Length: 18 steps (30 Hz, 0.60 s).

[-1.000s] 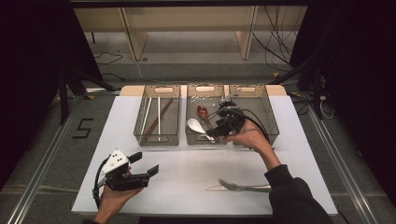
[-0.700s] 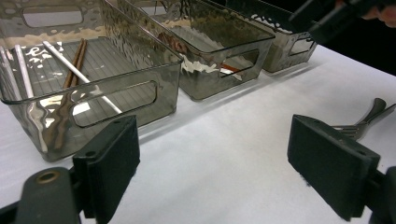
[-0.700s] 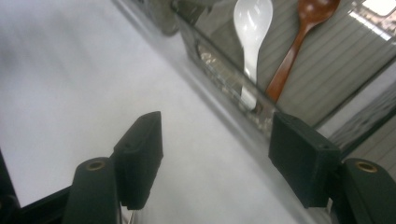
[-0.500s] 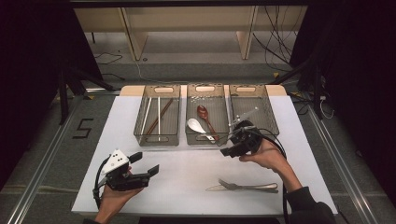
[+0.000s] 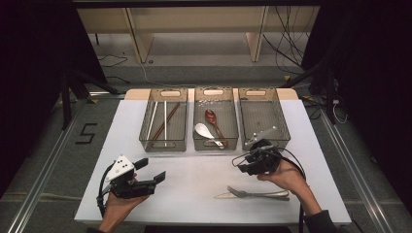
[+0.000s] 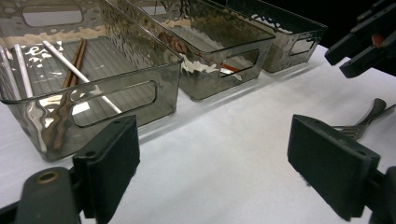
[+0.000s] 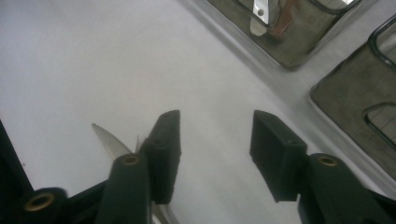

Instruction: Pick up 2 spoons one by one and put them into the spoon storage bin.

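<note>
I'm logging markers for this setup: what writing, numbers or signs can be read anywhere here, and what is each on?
"5": dark tape strips on the grey floor, left of the table.
No other text, label or brand is readable on the bins, the cutlery or either hand-held gripper.

The left gripper (image 5: 154, 171) is held low at the near left in the left hand (image 5: 119, 206), its fingers (image 6: 108, 170) spread wide and empty. The right gripper (image 5: 244, 163) is held by the right hand (image 5: 286, 177), forearm angled in from the lower right; its fingers (image 7: 166, 156) have just been closing and are parted with nothing gripped between them.
</note>
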Motion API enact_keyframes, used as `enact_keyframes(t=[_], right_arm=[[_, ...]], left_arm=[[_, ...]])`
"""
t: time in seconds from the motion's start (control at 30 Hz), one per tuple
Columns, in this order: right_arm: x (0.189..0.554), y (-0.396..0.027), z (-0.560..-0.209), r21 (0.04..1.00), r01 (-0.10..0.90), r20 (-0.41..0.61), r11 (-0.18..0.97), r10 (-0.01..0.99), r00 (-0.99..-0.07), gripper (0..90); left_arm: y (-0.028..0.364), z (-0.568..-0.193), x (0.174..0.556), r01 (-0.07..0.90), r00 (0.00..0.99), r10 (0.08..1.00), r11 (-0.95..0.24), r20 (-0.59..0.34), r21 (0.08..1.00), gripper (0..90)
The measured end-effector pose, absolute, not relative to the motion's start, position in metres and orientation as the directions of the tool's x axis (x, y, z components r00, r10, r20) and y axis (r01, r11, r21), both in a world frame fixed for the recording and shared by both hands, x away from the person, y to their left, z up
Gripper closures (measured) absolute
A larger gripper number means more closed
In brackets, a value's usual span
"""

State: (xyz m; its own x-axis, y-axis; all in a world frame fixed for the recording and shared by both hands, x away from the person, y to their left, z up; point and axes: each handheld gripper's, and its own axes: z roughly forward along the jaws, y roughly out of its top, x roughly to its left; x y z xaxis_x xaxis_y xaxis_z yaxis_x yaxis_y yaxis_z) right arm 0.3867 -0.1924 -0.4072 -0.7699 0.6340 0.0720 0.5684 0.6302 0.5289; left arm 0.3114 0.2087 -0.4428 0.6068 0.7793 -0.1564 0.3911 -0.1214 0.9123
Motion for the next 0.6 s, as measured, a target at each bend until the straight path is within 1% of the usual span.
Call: enact_keyframes(t=[0.13,0.23,0.6], right_arm=[[0.379,-0.196,-0.413,0.532,0.570,0.073,0.626,0.637,-0.767,66.4],[0.375,-0.198,-0.417,0.529,0.574,0.075,0.625,0.639,-0.766,71.9],[0.364,-0.197,-0.427,0.526,0.571,0.079,0.631,0.632,-0.771,88.9]], left_arm=[[0.209,-0.443,0.311,0.391,0.606,0.780,-0.122,-0.156,0.912,16.5],[0.208,-0.443,0.311,0.390,0.606,0.780,-0.121,-0.156,0.913,16.5],[0.208,-0.442,0.312,0.392,0.605,0.781,-0.120,-0.157,0.912,16.5]])
